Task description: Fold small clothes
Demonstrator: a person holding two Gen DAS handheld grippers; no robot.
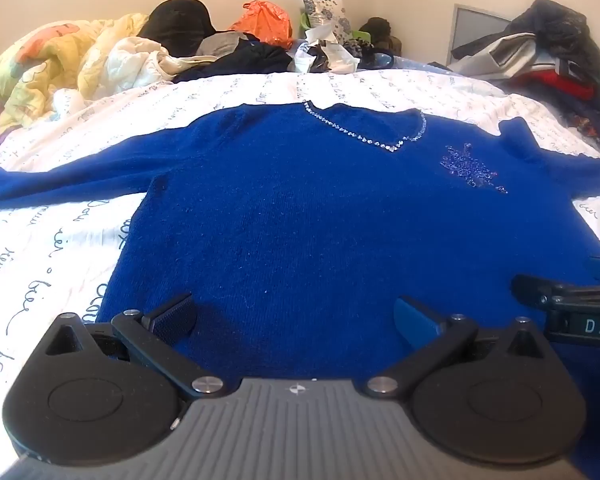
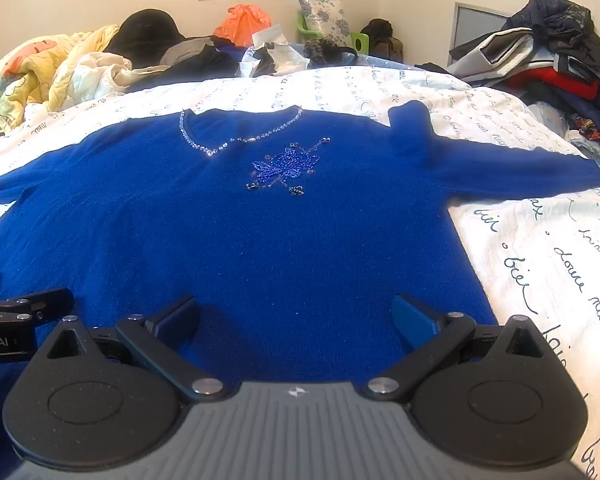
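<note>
A royal-blue knitted sweater (image 1: 300, 208) with a rhinestone neckline lies flat on the white script-printed bedsheet (image 2: 540, 248). The left gripper (image 1: 294, 312) and right gripper (image 2: 296, 312) hover above its hem, jaws spread wide, holding nothing.

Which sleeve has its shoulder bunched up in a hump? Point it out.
The sleeve on the right gripper's side: its shoulder rises in a hump, while the other sleeve lies flat on the sheet.

One blue sweater (image 1: 300, 208) lies on the white bedsheet (image 1: 40, 248), with two sleeves spread and one beaded flower (image 2: 286, 166) below one sparkling neckline trim (image 2: 220, 136). Two grippers hover over the sweater's hem: left gripper (image 1: 296, 314), right gripper (image 2: 296, 314). Beyond the sweater's collar sit one orange bag (image 2: 242, 20) and one floral pillow (image 2: 326, 14).
</note>
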